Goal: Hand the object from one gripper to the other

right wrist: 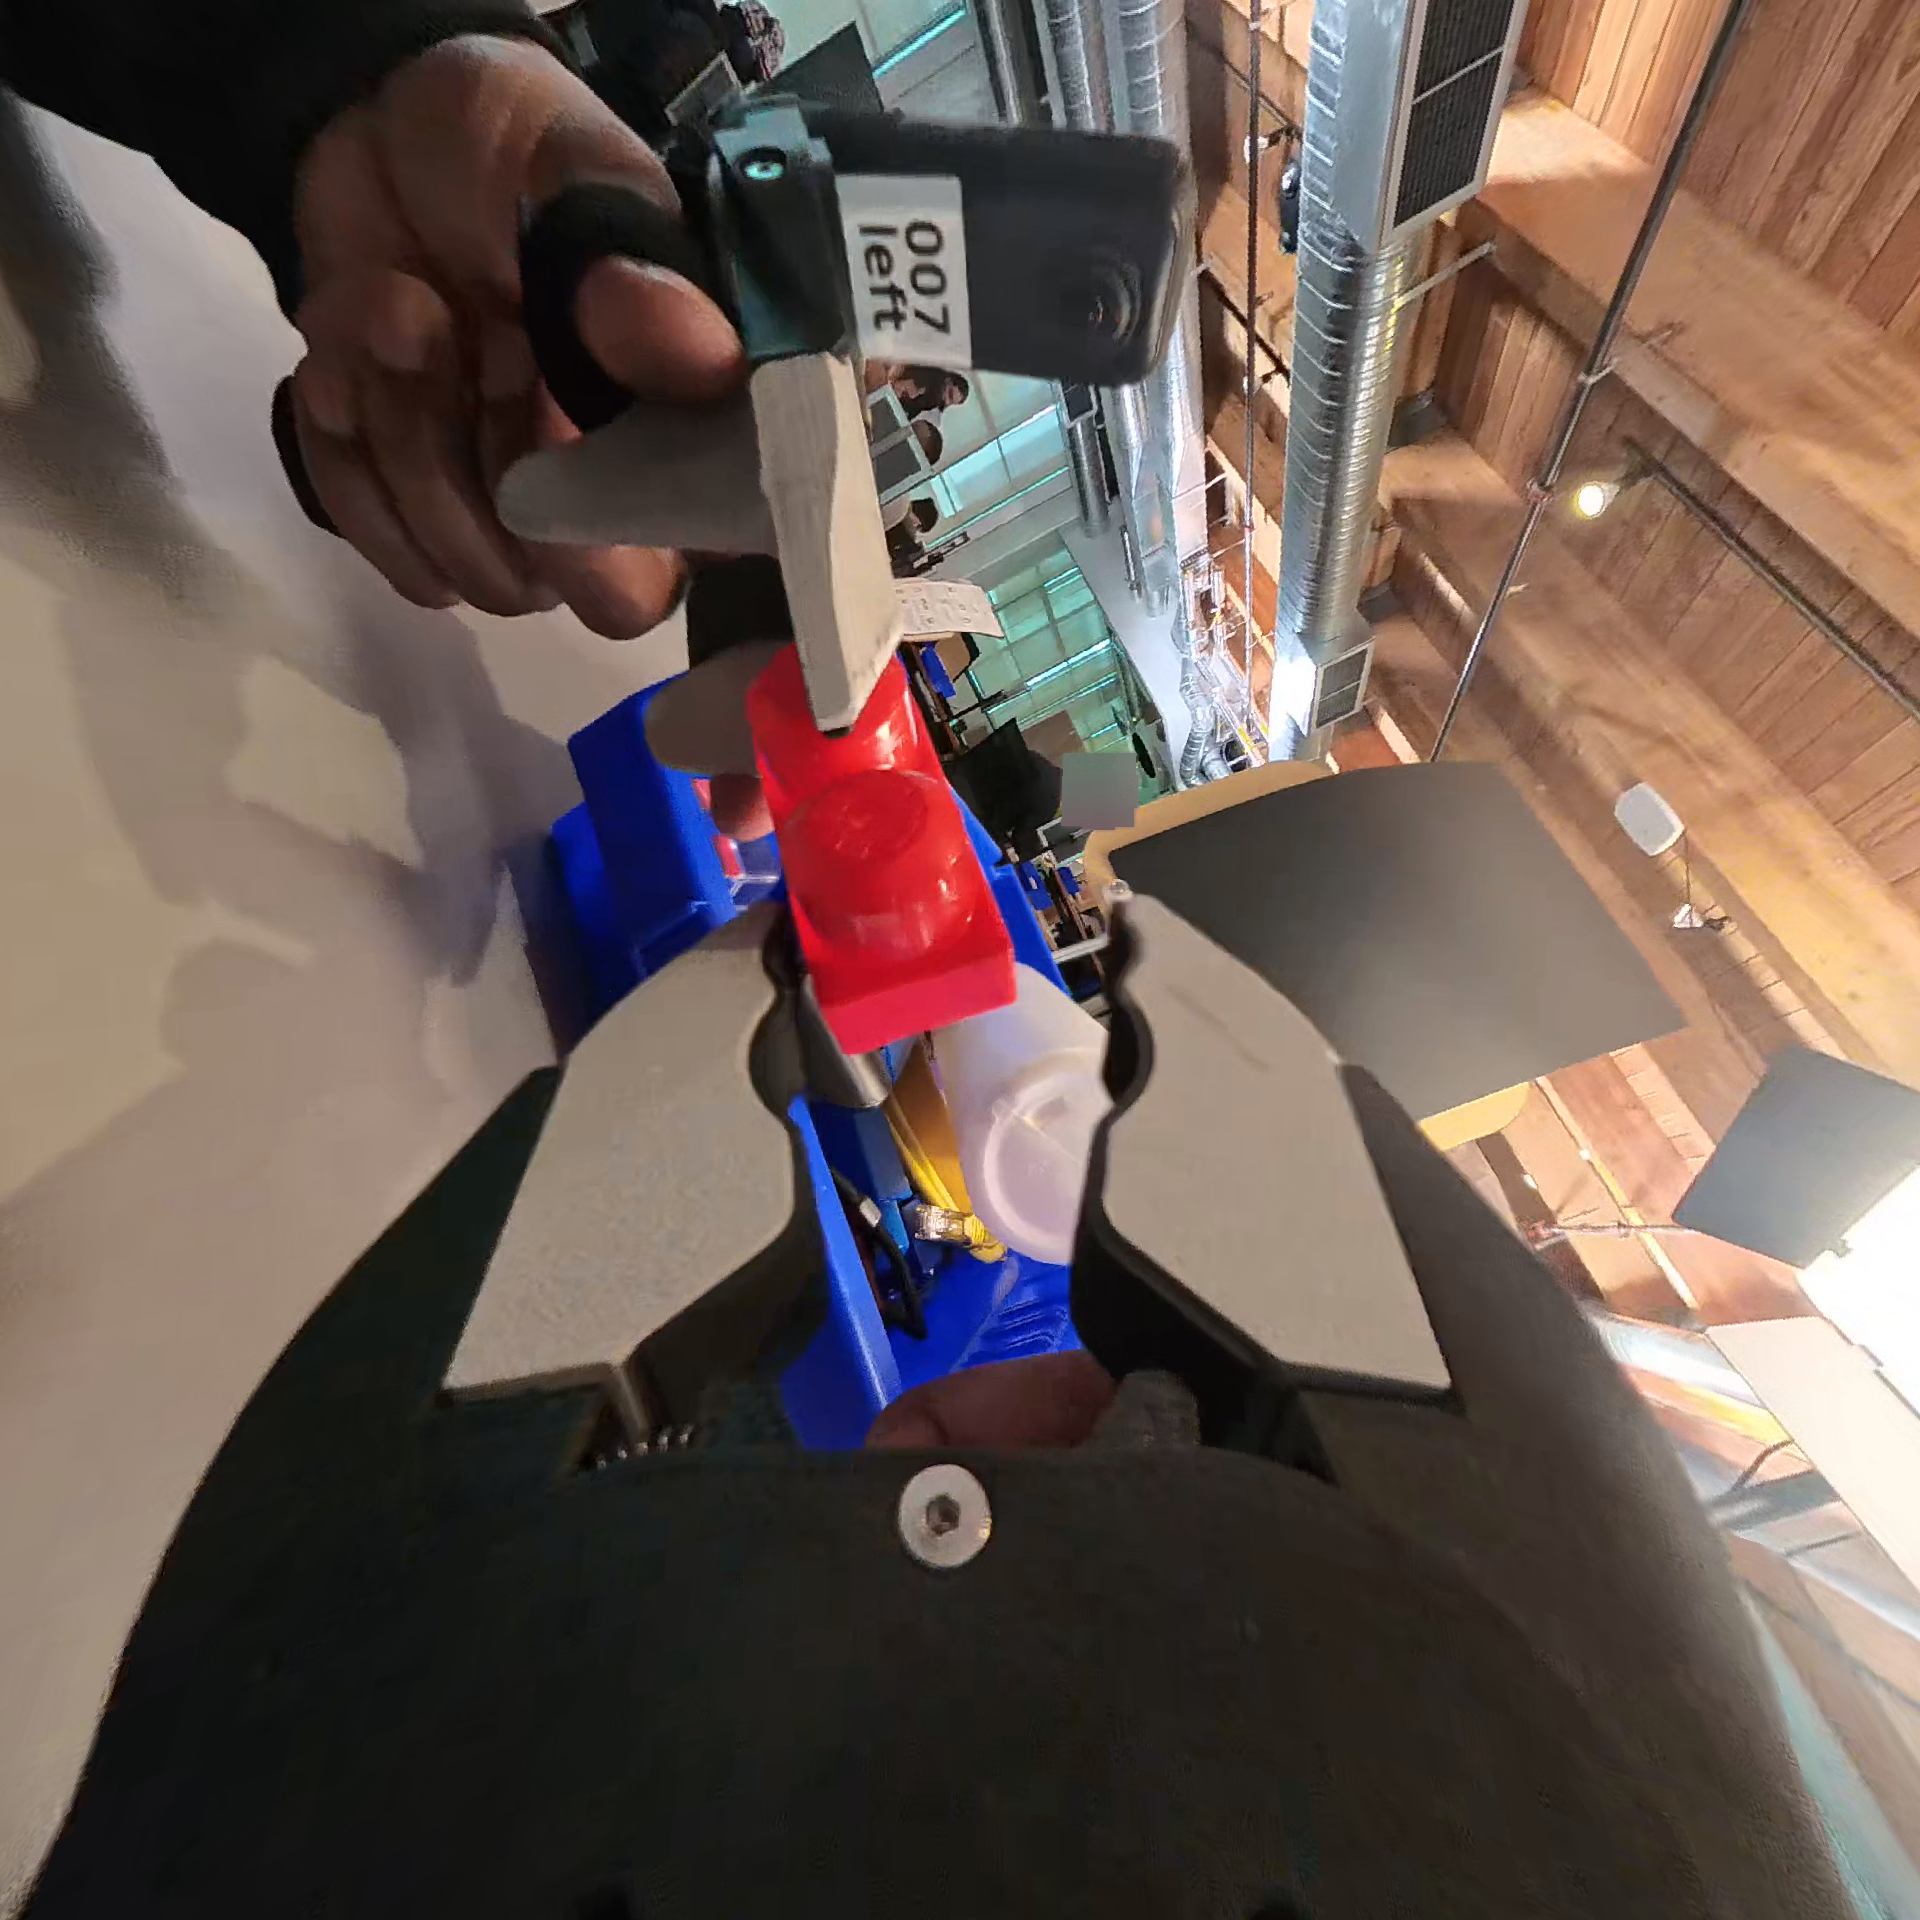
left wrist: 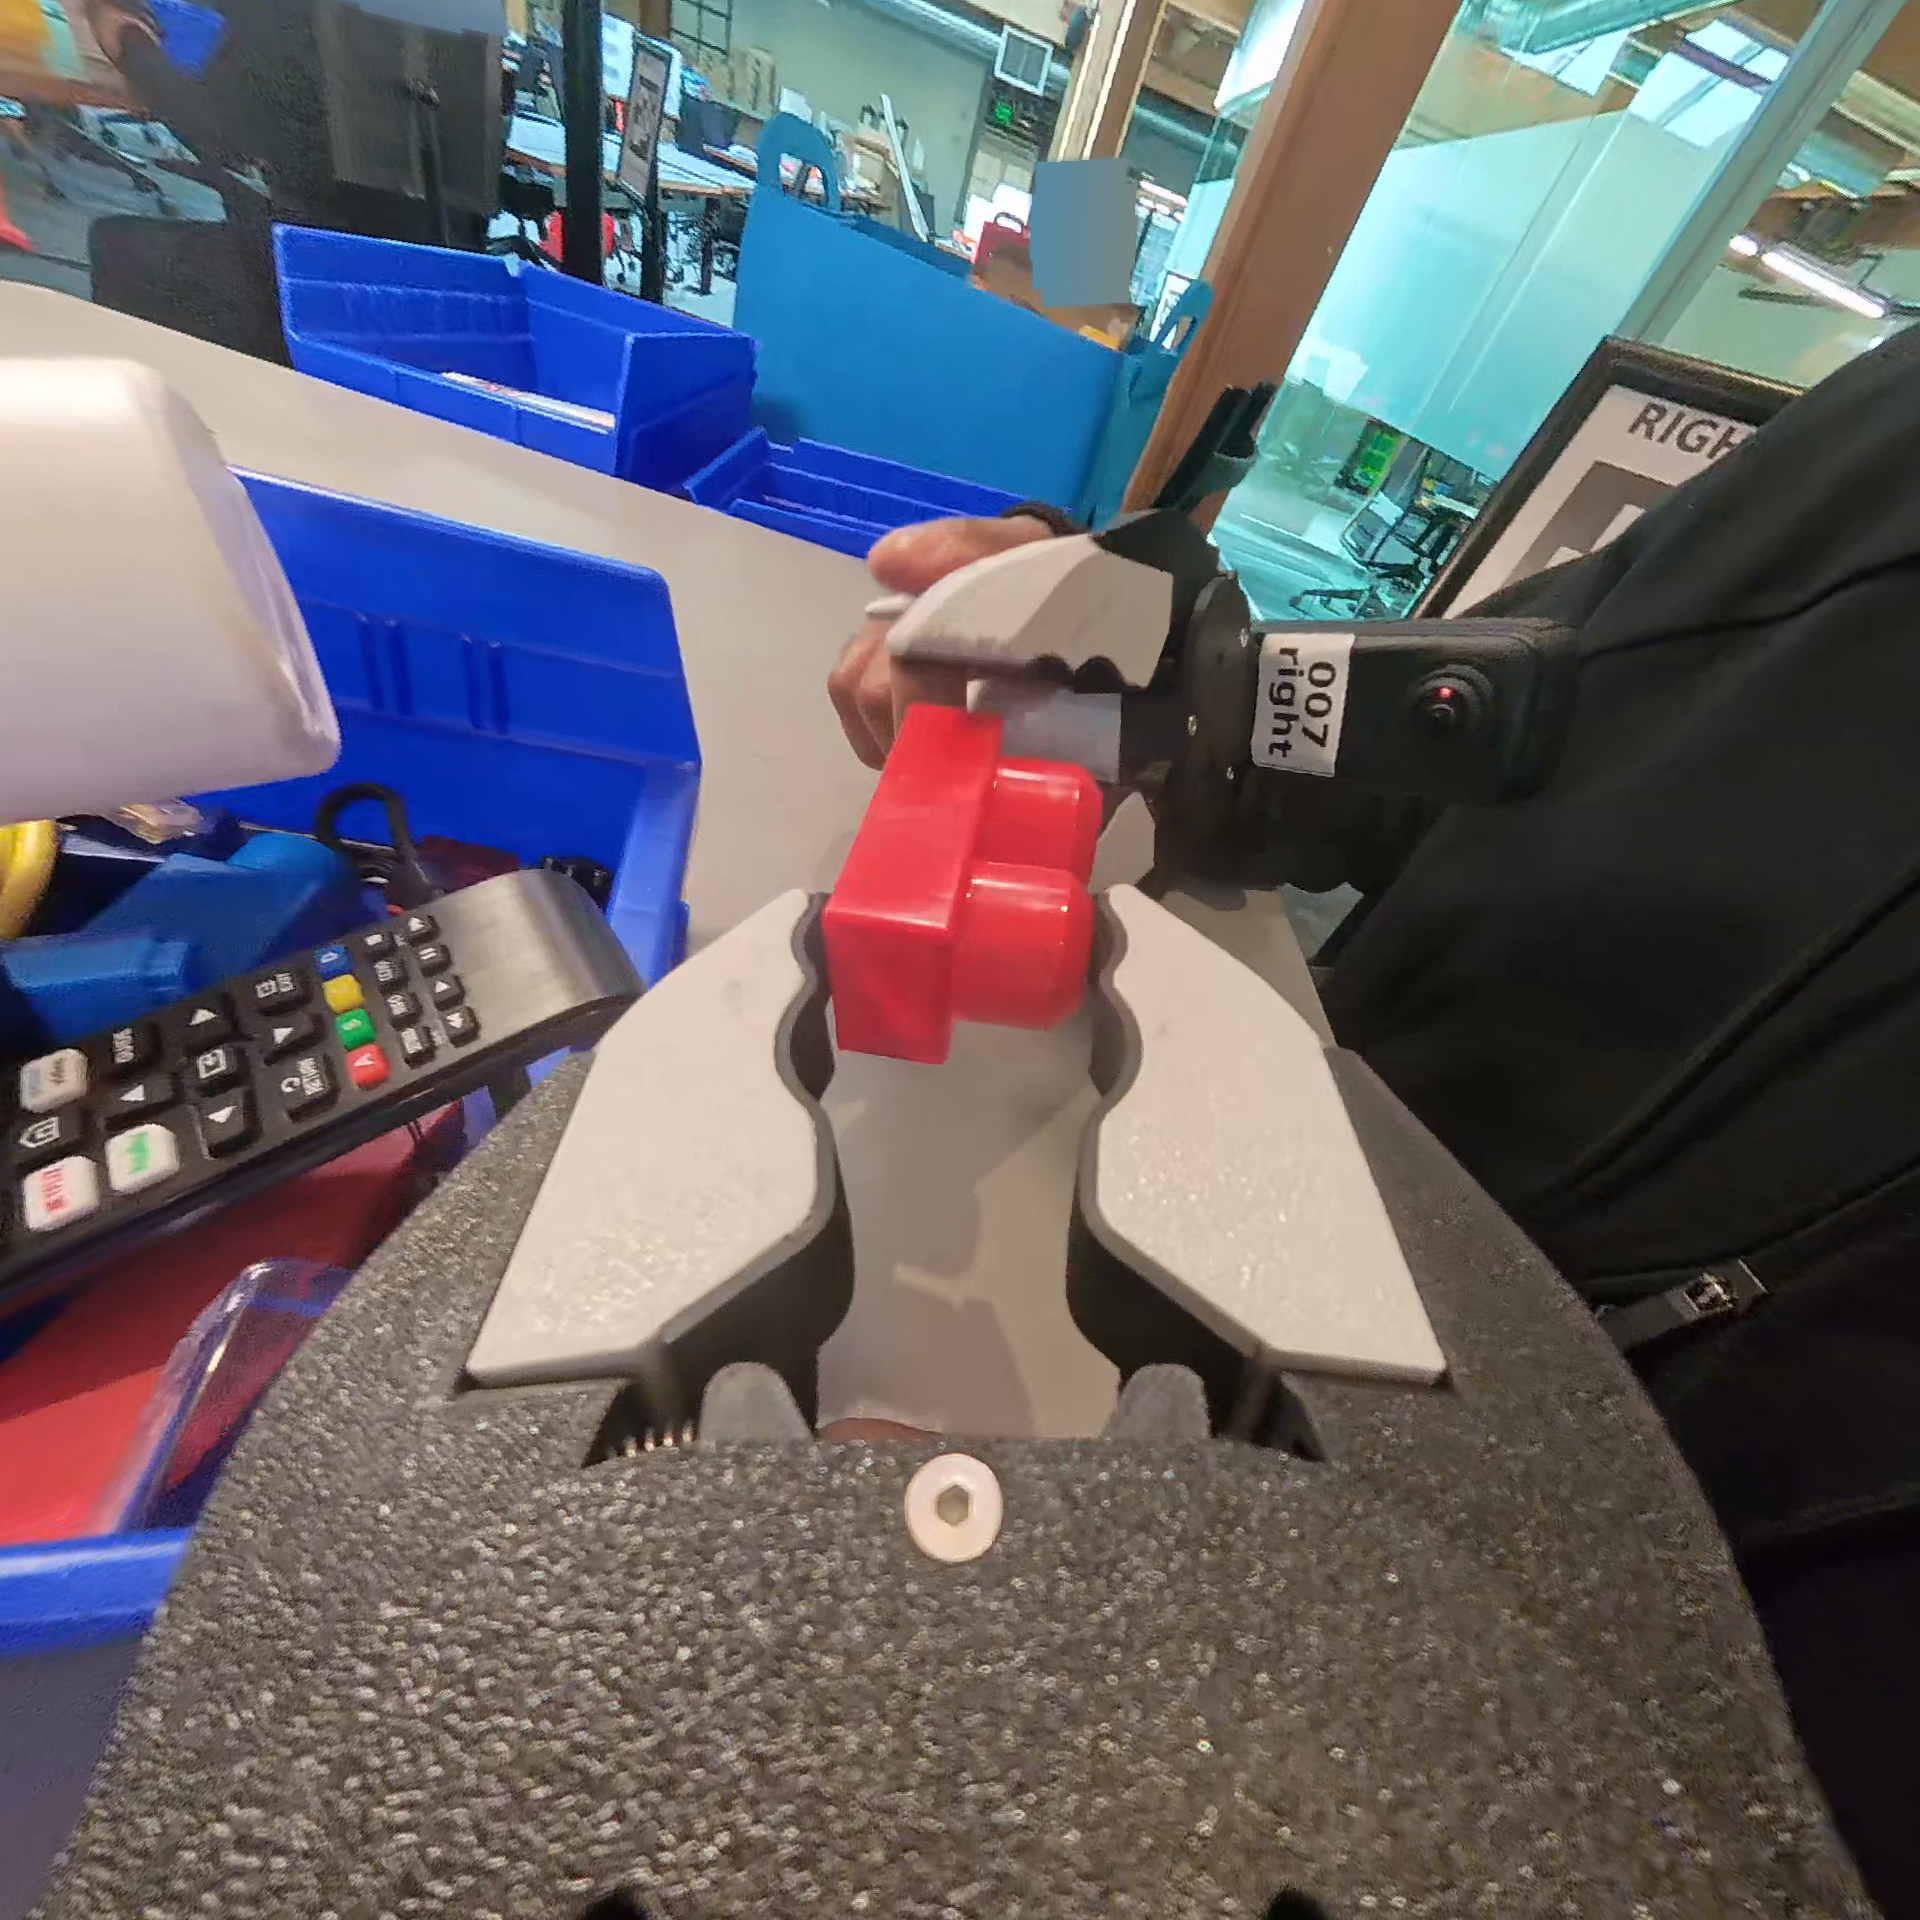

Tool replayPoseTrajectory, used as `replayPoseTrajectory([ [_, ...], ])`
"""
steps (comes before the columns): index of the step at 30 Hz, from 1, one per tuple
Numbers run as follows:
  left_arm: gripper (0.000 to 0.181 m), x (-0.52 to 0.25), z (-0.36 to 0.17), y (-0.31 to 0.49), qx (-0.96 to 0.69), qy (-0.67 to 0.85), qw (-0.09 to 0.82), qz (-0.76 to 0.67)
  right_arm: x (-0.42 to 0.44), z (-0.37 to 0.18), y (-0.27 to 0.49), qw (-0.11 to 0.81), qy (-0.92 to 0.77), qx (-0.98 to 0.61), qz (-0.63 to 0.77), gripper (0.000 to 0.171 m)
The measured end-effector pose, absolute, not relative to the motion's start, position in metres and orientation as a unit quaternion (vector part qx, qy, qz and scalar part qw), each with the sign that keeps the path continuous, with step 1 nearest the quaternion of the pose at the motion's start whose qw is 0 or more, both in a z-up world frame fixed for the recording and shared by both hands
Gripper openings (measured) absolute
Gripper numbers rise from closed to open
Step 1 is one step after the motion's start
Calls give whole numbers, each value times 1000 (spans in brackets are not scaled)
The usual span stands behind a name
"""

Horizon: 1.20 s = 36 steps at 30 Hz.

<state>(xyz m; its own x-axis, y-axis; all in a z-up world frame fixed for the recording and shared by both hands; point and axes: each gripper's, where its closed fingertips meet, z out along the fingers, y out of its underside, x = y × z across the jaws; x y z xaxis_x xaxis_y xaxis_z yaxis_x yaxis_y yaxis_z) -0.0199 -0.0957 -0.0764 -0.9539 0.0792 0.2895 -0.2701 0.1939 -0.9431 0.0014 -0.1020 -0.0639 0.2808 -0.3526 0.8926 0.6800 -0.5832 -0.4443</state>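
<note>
Your left gripper [left wrist: 961, 961] holds a red block [left wrist: 940, 899] w/ two round studs, fingers pinched on it at the tips, one on the block's flat base, the other on a stud. Your right gripper [right wrist: 940, 971] is spread wide around the same block: one finger touches or sits just beside its base, the other is well apart. The block hangs in the air, above the near edge of a blue bin [left wrist: 488, 665] on the pale worktop [left wrist: 769, 623]. In the bin: a black remote [left wrist: 260, 1049], a white bottle [right wrist: 1023, 1132] and a yellow cable [right wrist: 925, 1132].
</note>
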Motion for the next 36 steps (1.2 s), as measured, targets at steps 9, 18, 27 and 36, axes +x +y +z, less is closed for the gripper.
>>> replayPoseTrajectory([
  [9,74,-23,-65,-96,-26,-752,15,658,8,-77,-106,536,-11,-739,-407,40],
  [18,58,-23,-86,-98,-100,-778,-97,613,0,-94,-103,604,74,-774,-177,40],
  [27,37,-6,-92,-98,-32,-792,-92,603,6,-95,-107,582,60,-777,-233,43],
  [36,37,9,-87,-98,56,-789,-81,607,1,-75,-99,417,-123,-701,-565,62],
])
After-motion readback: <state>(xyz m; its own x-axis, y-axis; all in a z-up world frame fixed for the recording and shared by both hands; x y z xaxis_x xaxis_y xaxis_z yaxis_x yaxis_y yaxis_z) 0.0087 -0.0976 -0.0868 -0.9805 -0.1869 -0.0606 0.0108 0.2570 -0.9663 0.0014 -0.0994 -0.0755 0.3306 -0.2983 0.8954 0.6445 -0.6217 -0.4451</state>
